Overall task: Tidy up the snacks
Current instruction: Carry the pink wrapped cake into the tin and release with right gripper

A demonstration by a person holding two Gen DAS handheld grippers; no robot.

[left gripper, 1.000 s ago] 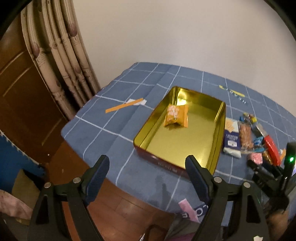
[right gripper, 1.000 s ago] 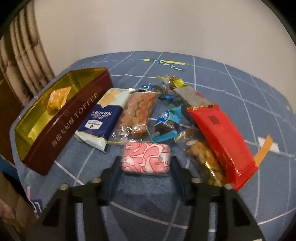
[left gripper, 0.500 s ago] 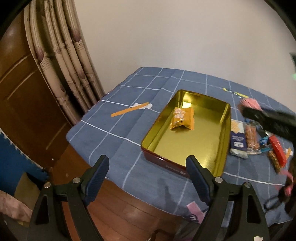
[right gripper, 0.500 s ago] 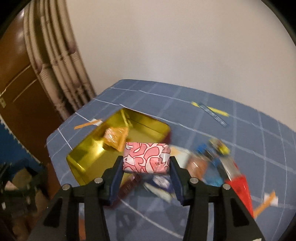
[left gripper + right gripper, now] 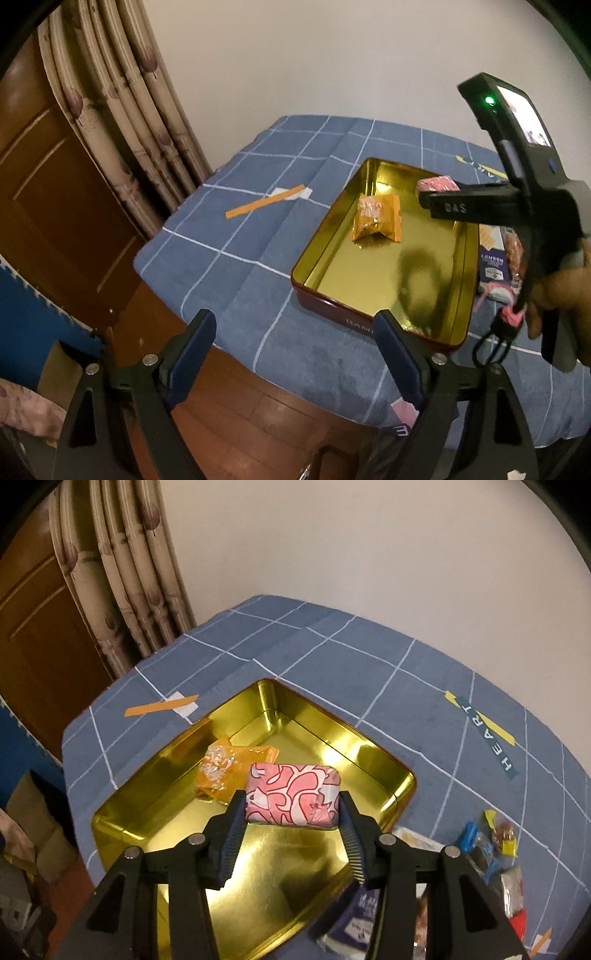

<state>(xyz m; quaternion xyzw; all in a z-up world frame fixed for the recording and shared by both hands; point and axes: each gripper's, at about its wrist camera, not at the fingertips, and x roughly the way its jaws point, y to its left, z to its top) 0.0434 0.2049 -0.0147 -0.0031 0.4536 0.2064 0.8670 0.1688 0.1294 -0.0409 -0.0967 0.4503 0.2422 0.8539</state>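
From the left wrist we see our left gripper (image 5: 293, 354) spread wide with nothing between its jaws, hanging over the near edge of the blue checked tablecloth (image 5: 236, 236). Ahead lies the gold-lined toffee tin (image 5: 458, 295) holding one orange snack packet (image 5: 376, 221). Our right gripper (image 5: 428, 194) crosses above the tin; only a corner of its pink snack pack (image 5: 436, 182) shows, and the hand (image 5: 554, 295) behind it is cut off at the frame edge. From the right wrist that pink-and-white patterned pack (image 5: 293, 799) is plain, clamped between the narrowed jaws of the right gripper (image 5: 293, 812) above the tin (image 5: 369, 753), just beside the orange packet (image 5: 225, 768). Remaining snacks (image 5: 491, 853) lie at lower right, partly hidden.
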